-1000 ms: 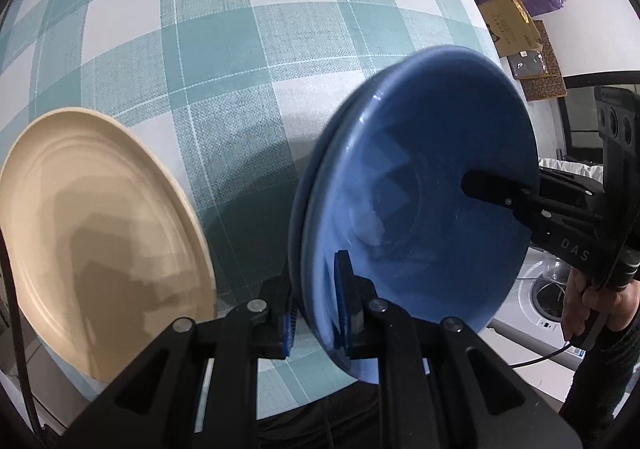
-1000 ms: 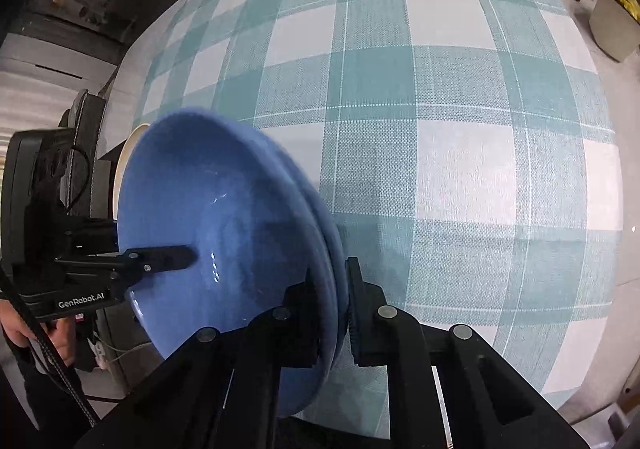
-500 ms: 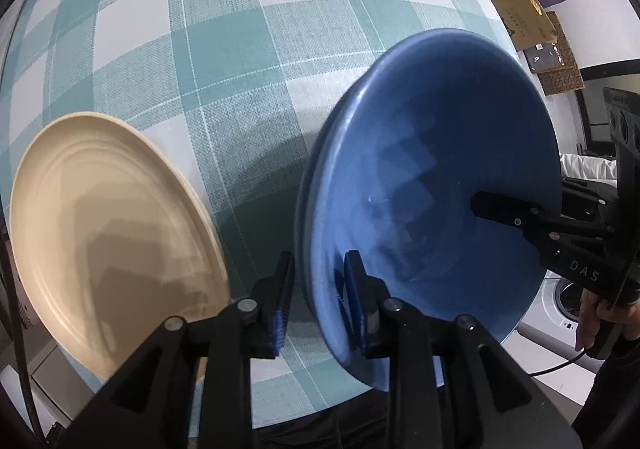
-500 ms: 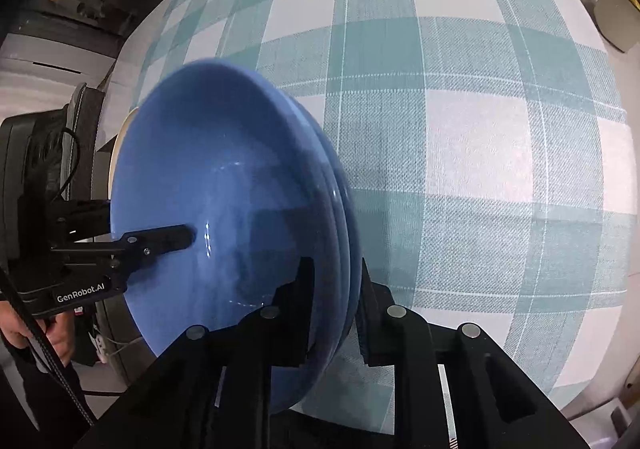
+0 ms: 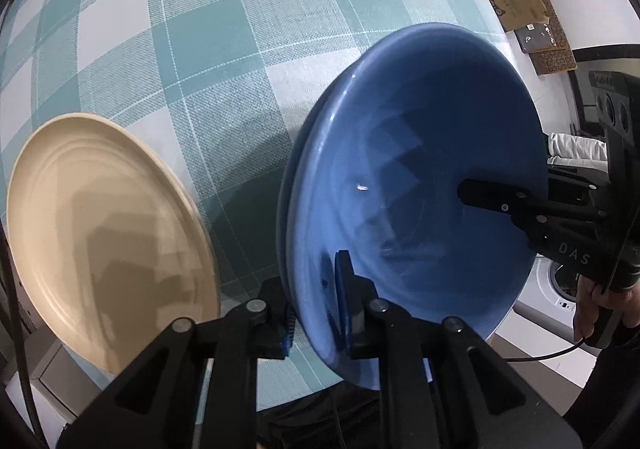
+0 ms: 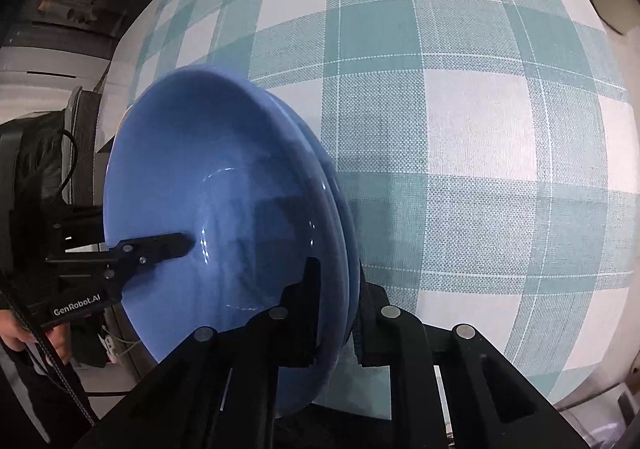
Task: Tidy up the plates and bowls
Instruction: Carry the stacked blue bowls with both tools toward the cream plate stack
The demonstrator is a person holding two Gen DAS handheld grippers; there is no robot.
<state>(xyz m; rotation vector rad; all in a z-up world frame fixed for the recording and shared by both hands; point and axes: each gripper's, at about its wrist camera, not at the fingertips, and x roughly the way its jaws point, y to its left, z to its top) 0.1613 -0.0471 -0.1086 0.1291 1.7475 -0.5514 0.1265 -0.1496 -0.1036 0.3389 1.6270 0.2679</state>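
A: What is gripped by the left gripper (image 5: pixel 316 309)?

B: The near rim of the blue bowls (image 5: pixel 416 185) is pinched between its two fingers, one inside and one outside. Two nested rims can be made out, so a stack is being held. The jaws are narrow and are closing on that rim.

A: And the right gripper (image 6: pixel 336 313)?

B: The opposite rim of the same blue stack is clamped there, with one finger inside the bowl and the other outside it. Its jaws are likewise narrow and closing on the rim. In the left wrist view, that gripper's inner finger is seen across the bowl, to the right of the left gripper and reaching over the far rim.

A: Where is the stack placed?

B: It is held just ahead of both grippers, over the checked tablecloth (image 5: pixel 224 61); contact with the cloth cannot be told.

A: Is anything else seen?

B: A beige plate (image 5: pixel 100 233) is seen to the left of the left gripper, apart from the bowls, lying at the table's near edge. A person's hand (image 5: pixel 600 309) is seen on the right gripper's handle.
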